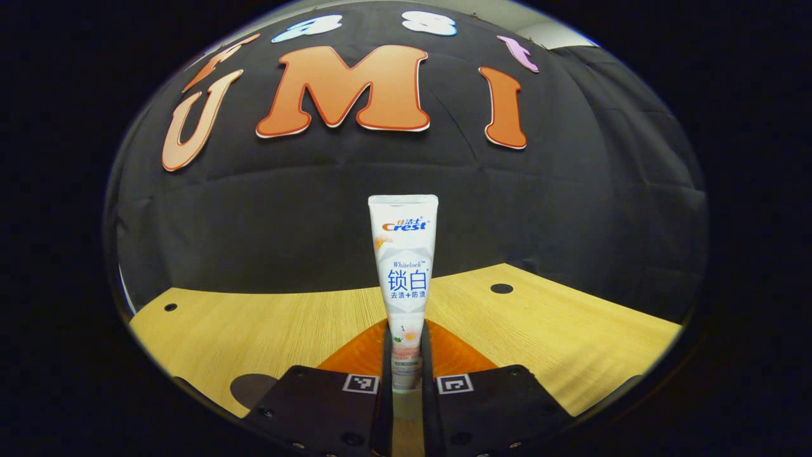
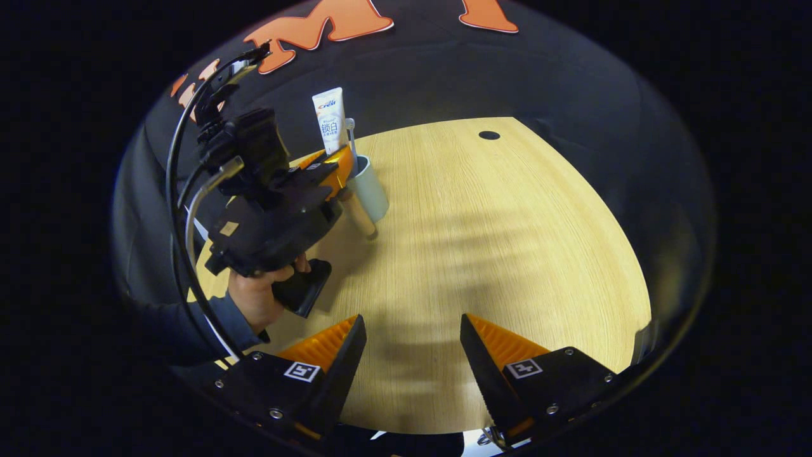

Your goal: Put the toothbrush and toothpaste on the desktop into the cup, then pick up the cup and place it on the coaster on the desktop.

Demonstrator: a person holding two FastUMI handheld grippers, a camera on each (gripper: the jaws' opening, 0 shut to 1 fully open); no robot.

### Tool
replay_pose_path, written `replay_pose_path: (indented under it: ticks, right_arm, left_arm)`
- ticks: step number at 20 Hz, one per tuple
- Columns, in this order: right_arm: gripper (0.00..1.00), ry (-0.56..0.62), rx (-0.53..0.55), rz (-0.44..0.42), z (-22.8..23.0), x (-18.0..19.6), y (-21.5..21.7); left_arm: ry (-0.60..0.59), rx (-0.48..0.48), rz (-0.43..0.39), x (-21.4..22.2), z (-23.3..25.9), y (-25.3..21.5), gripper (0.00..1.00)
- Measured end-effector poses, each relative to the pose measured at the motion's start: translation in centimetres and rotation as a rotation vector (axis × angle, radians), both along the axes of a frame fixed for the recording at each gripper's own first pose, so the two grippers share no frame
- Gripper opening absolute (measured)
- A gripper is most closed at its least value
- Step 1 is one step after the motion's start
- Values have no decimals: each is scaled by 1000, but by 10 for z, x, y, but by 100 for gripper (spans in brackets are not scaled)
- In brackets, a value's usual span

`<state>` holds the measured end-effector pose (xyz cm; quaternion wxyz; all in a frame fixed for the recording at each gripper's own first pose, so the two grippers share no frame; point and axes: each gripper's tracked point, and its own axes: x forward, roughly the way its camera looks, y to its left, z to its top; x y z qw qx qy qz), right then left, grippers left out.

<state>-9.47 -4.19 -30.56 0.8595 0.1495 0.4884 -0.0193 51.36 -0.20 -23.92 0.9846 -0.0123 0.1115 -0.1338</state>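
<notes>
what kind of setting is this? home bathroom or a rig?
Likely a staged recording booth, not a bathroom: a bare wooden desktop with cable holes, black cloth wall behind it, and a person's hand holding the left gripper, shut on a toothpaste tube beside a cup.

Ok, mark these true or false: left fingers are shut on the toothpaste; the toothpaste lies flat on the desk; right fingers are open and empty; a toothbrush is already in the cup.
1. Left gripper fingers shut on the toothpaste: true.
2. Toothpaste lies flat on the desk: false, it is held upright over the cup.
3. Right gripper fingers open, empty: true.
4. Toothbrush in the cup: true.
</notes>
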Motion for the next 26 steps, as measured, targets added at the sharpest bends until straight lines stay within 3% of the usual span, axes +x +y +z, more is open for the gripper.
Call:
replay_pose_path:
  ticks: [4,10,15,16,19,23,26]
  right_arm:
    - [91,-4,6,-1,2,1,1]
    - [91,-6,7,6,3,-1,2]
    - [91,-26,15,21,6,1,10]
    - [91,-29,17,23,7,2,12]
    - [91,-38,13,28,8,4,12]
    - [91,-50,4,34,11,10,10]
    - [91,-64,1,49,12,31,12]
  left_arm:
    - [52,7,18,-6,-18,7,19]
    - [39,17,-1,-9,-11,9,23]
    - [31,14,-35,-16,9,11,38]
    - [47,6,-53,-22,8,12,45]
    - [66,0,-65,-33,18,24,89]
    - [57,-11,-44,-49,45,56,96]
    - [61,-14,-3,-60,67,89,96]
